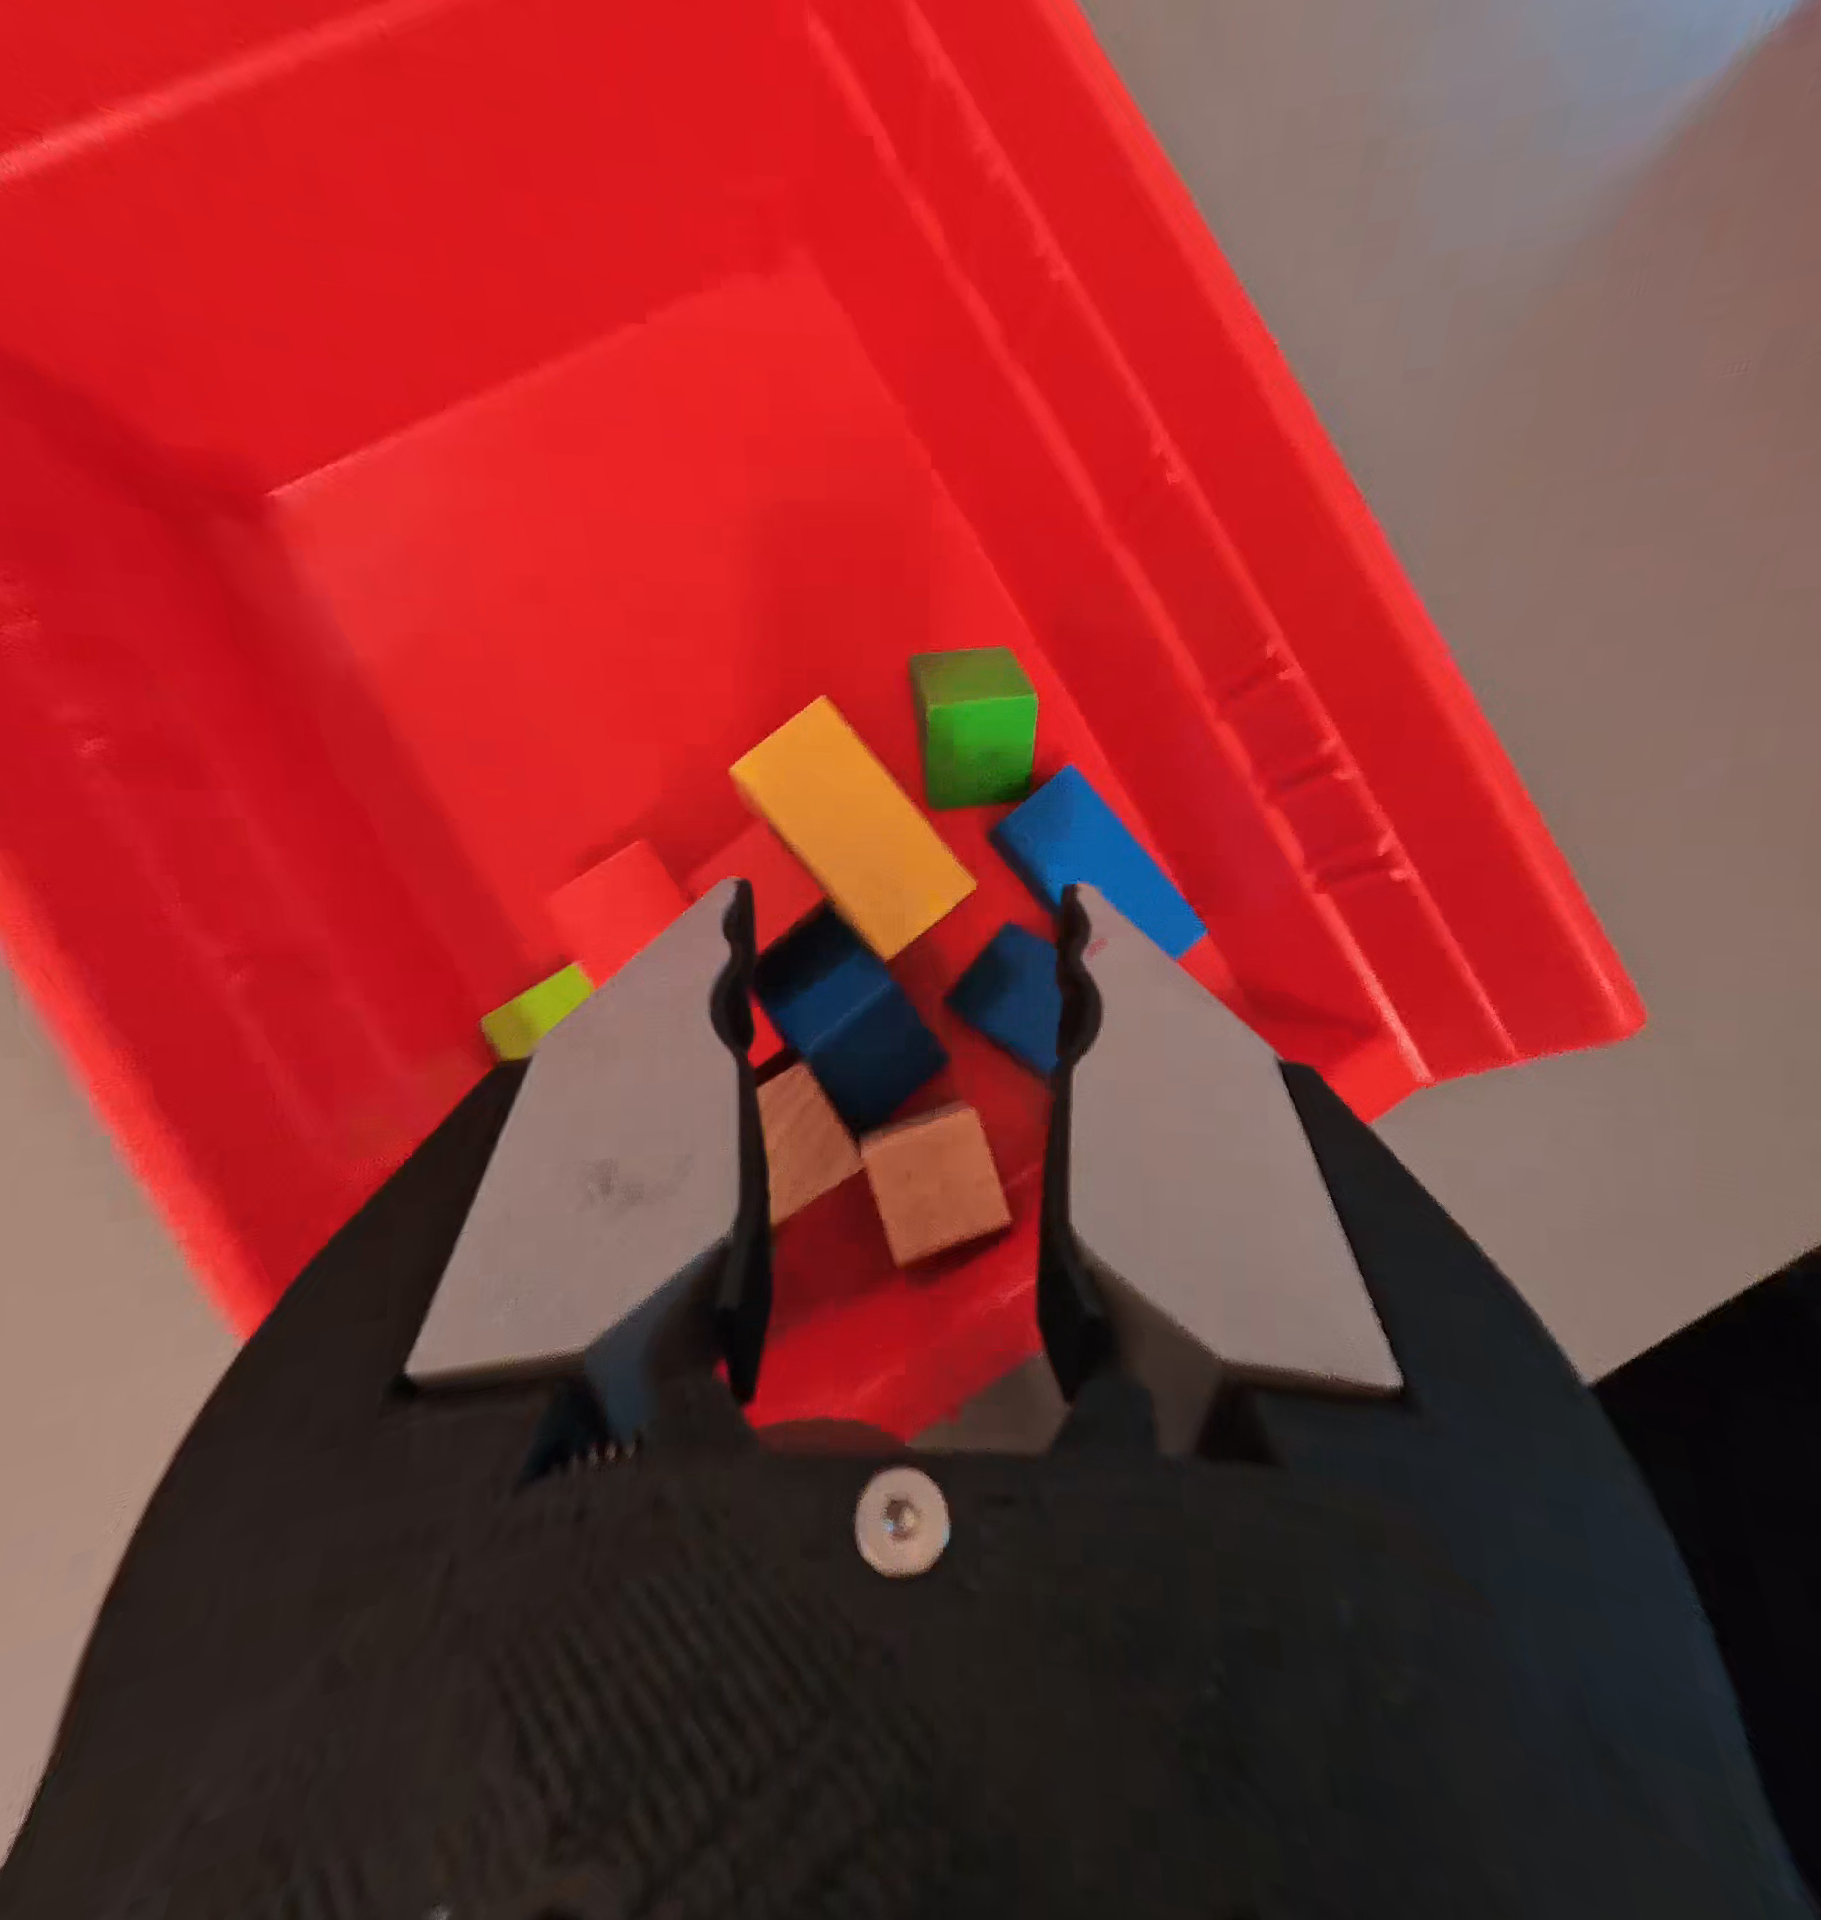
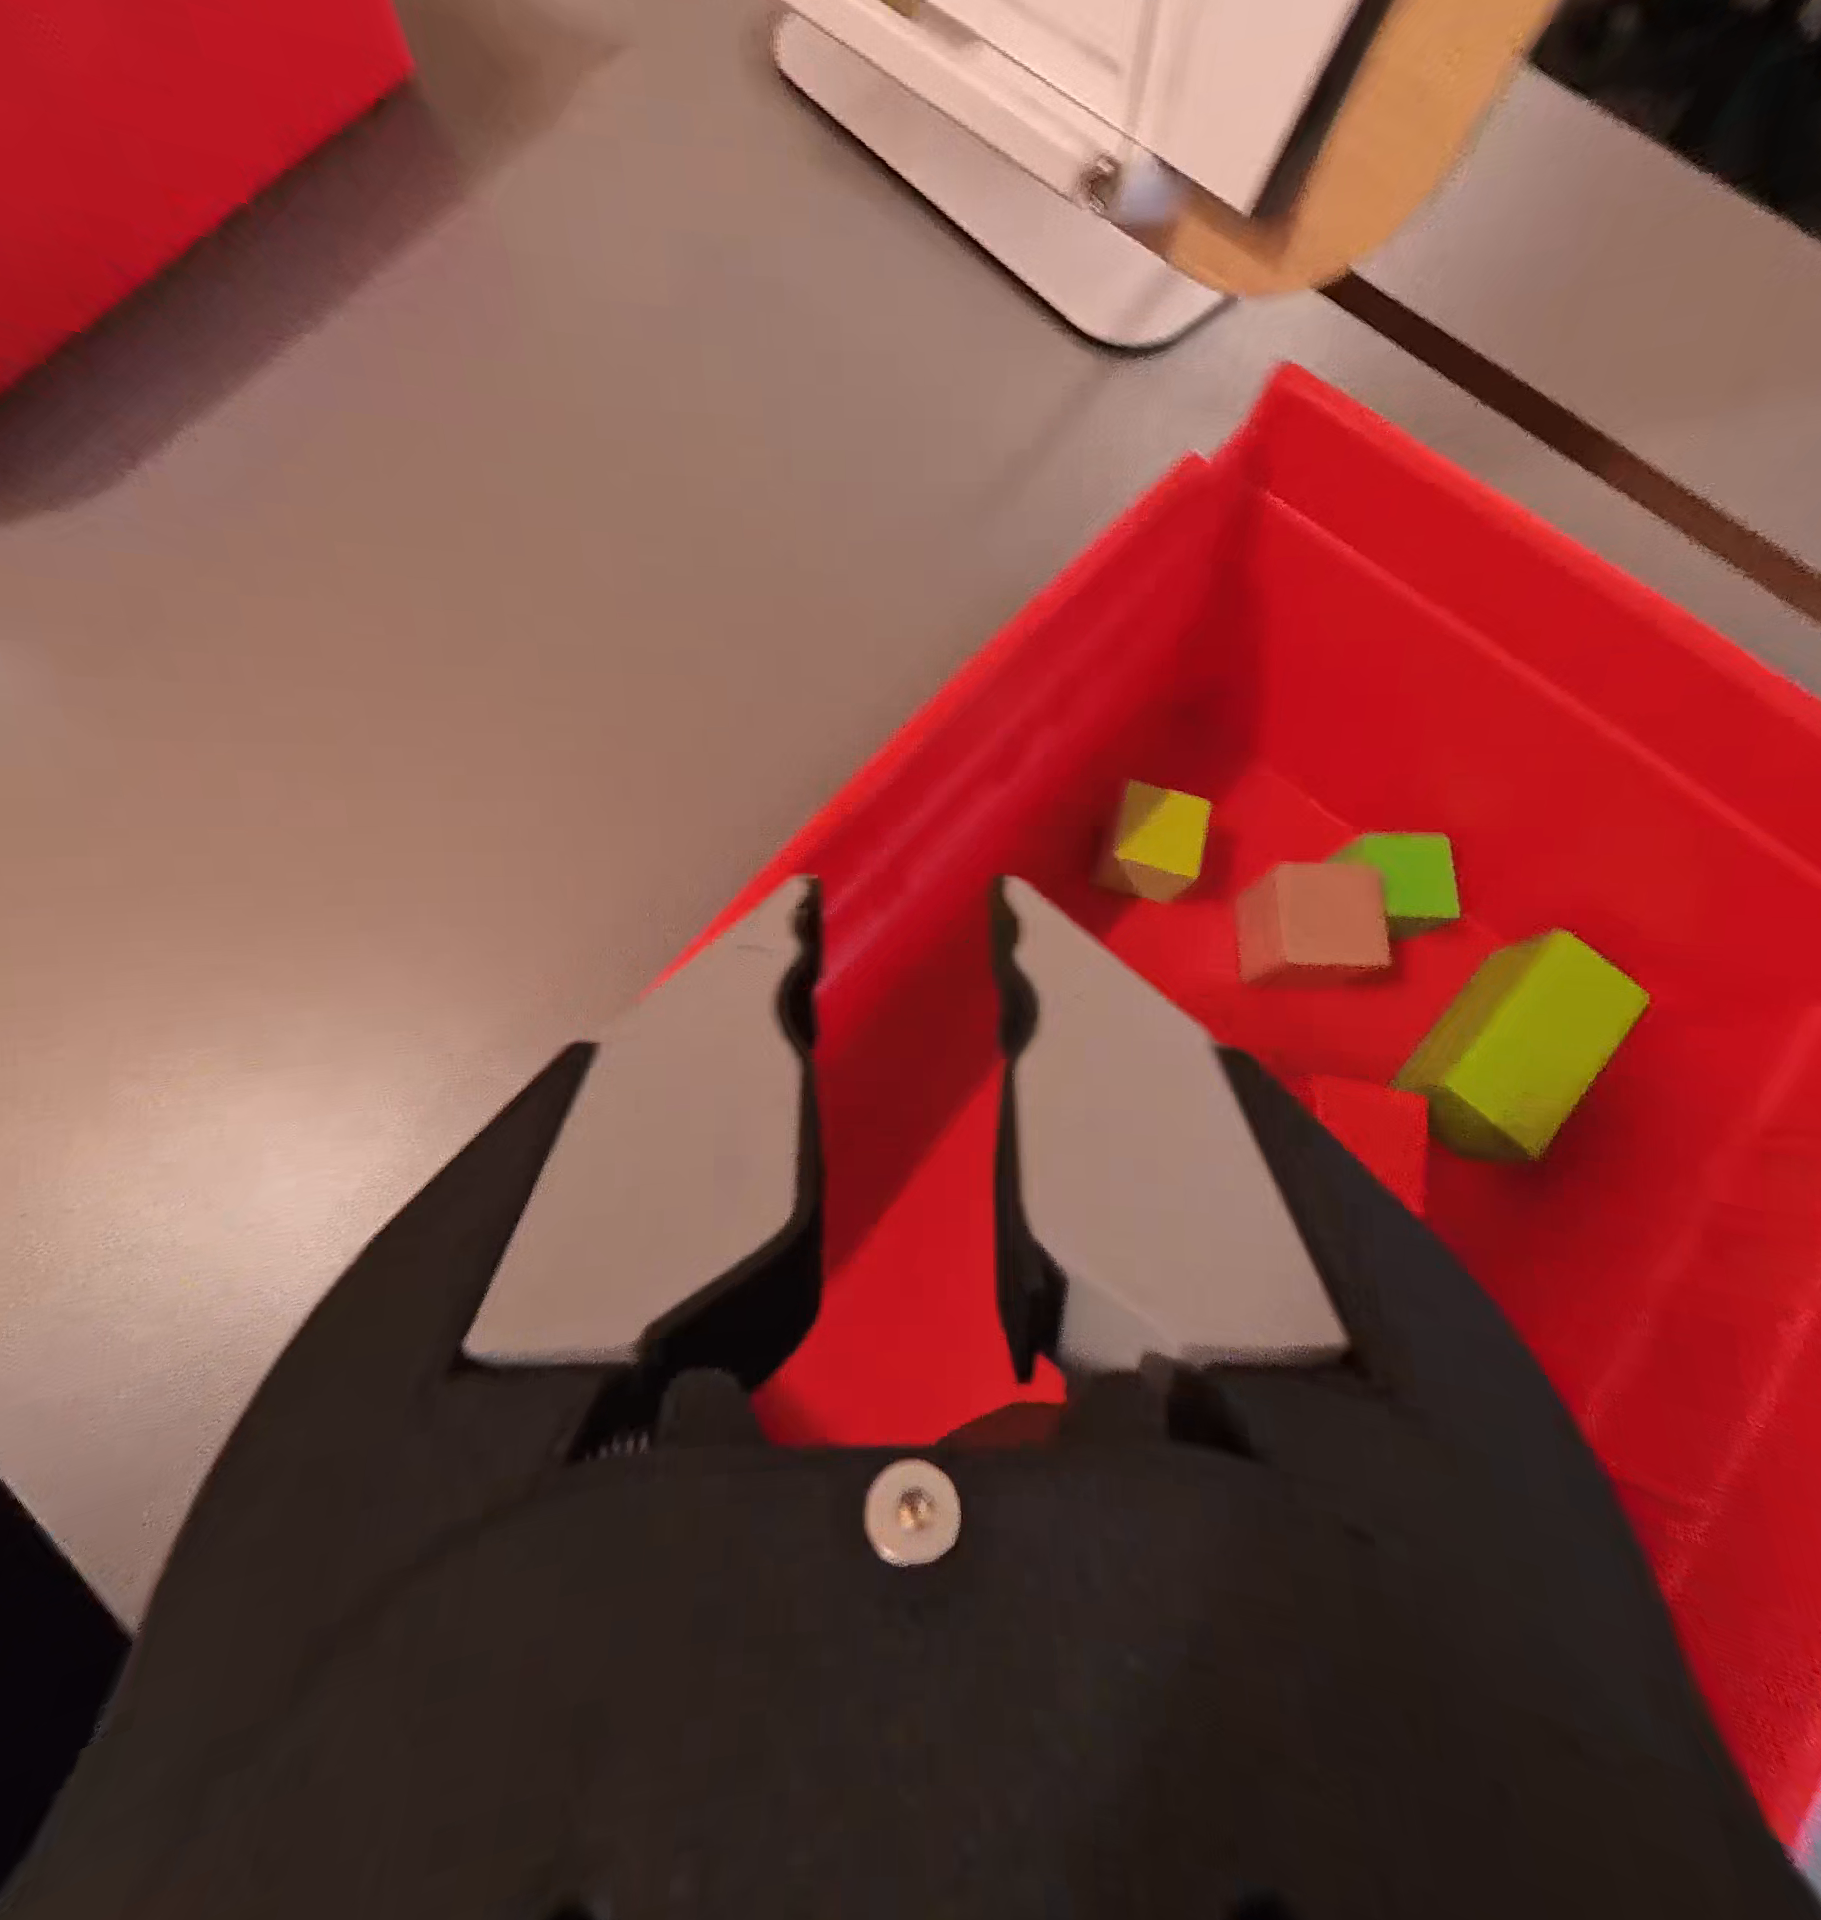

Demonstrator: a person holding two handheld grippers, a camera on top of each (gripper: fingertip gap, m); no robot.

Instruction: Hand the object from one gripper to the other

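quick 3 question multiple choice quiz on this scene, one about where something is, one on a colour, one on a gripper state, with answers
1. Where does the yellow block lie?
A. on the grey table
B. in the red bin
C. between the right gripper's fingers

2. What colour is the cube beside the top end of the long blue block?
A. green
B. white
C. black

3. How does the left gripper stand?
A. shut on a yellow block
B. open, over the blocks
C. shut on a blue block

Answers:
1 B, red floor and walls surround it.
2 A, the green cube sits just above it.
3 B, its fingers stand apart with several blocks and red floor showing between them.
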